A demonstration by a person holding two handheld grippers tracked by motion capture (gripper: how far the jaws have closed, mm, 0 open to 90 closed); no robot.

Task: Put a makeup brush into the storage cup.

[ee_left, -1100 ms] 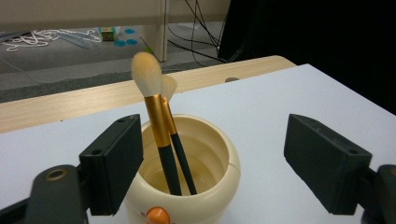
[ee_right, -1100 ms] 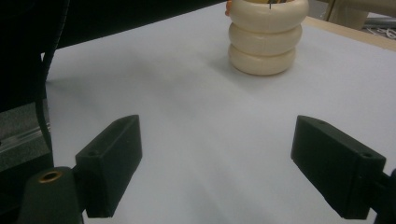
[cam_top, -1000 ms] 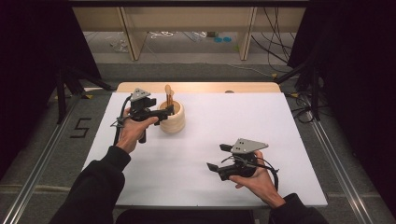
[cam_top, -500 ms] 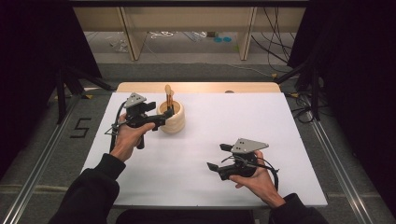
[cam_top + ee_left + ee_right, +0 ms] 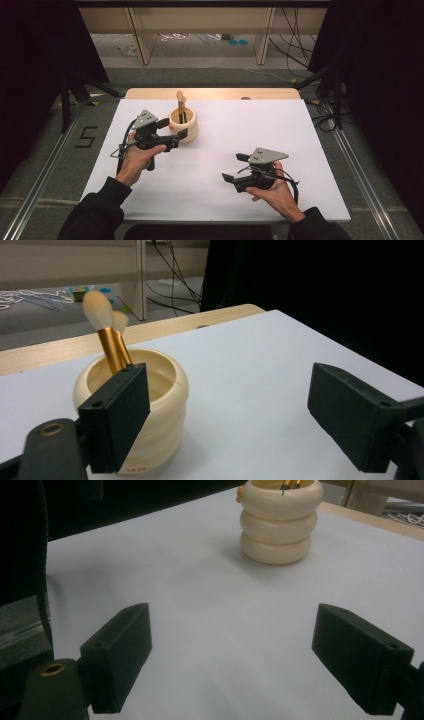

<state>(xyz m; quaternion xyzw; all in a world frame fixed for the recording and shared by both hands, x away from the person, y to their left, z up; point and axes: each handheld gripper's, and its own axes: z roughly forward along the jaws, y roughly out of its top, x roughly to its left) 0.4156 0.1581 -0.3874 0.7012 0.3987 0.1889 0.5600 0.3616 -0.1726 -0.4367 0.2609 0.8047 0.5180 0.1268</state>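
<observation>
A cream ribbed cup (image 5: pixel 187 126) stands at the back left of the white mat, with two gold-handled makeup brushes (image 5: pixel 180 98) upright in it. My left gripper (image 5: pixel 173 130) is open just to the cup's left and front, its near jaw overlapping the cup's side in the high view. In the left gripper view the cup (image 5: pixel 150 405) sits behind the left jaw, the brushes (image 5: pixel 106 330) rise above it, and nothing lies between the jaws of that gripper (image 5: pixel 235 415). My right gripper (image 5: pixel 234 167) is open at the front right, pointing toward the cup (image 5: pixel 280 522), with bare mat between its jaws (image 5: pixel 245 650).
The white mat (image 5: pixel 300 145) covers the table, and a strip of wooden tabletop (image 5: pixel 215 93) shows at its far edge. Beyond the table are shelf legs and loose cables on the floor. Black curtains hang on both sides.
My left gripper has drawn back a little toward the person, from over the cup's rim to beside its front. The right gripper has stayed in place.
</observation>
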